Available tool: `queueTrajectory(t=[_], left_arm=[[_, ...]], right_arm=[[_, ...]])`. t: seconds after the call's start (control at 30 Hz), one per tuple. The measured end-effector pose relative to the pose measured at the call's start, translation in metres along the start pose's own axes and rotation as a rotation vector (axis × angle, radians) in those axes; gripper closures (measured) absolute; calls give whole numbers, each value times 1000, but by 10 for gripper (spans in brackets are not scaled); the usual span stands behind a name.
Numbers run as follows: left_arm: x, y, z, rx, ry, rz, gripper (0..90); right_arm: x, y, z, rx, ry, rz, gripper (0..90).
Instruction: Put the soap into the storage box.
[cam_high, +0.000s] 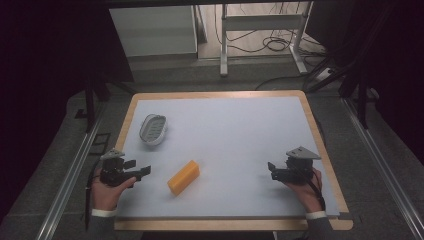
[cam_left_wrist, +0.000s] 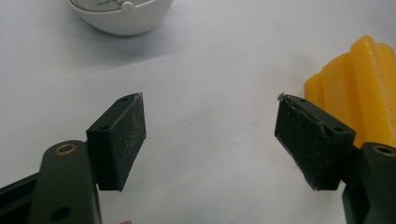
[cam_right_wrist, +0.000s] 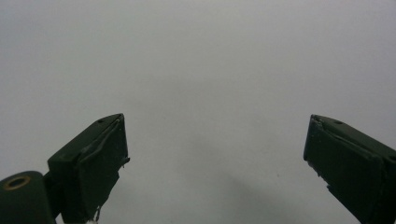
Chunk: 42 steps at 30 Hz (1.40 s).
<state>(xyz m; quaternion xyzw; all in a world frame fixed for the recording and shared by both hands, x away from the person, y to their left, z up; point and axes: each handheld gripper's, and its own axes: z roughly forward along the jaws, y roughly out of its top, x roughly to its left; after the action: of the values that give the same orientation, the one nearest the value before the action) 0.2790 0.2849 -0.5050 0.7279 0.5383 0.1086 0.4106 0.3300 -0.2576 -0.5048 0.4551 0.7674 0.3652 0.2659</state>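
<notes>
Two claws rest low over the counter (cam_high: 225, 125), one per hand. Left claw (cam_high: 141, 169): jaws spread wide, released, bare pale surface between them in its own view. Yellow ridged block (cam_high: 183, 177) lies just beside it toward the counter's middle, apart from the jaws; in the left gripper view the block (cam_left_wrist: 362, 88) is cut off at the frame's right edge and partly hidden behind one pad. White oval dish (cam_high: 153, 129) sits farther back on the left; its inside is hard to make out, and its top is cropped in the left gripper view. Right claw (cam_high: 272, 169): released, jaws apart over bare counter, well apart from the block.
</notes>
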Motion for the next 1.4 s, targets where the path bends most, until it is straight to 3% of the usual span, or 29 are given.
queueTrajectory(t=[0.17,0.47,0.7,1.0,1.4], left_arm=[[-1,1,-1,2,-14,17,249],[0,1,-3,3,-2,19,252],[-2,1,-2,22,3,36,252],[-2,2,-6,13,7,38,252],[-19,16,-15,39,32,90,252]], right_arm=[[1,-2,-1,2,-6,1,73],[-1,-5,-2,-4,26,34,82],[-3,-7,-3,-2,27,35,84],[-4,-7,-5,-17,38,59,97],[-8,-11,-8,-9,37,71,97]])
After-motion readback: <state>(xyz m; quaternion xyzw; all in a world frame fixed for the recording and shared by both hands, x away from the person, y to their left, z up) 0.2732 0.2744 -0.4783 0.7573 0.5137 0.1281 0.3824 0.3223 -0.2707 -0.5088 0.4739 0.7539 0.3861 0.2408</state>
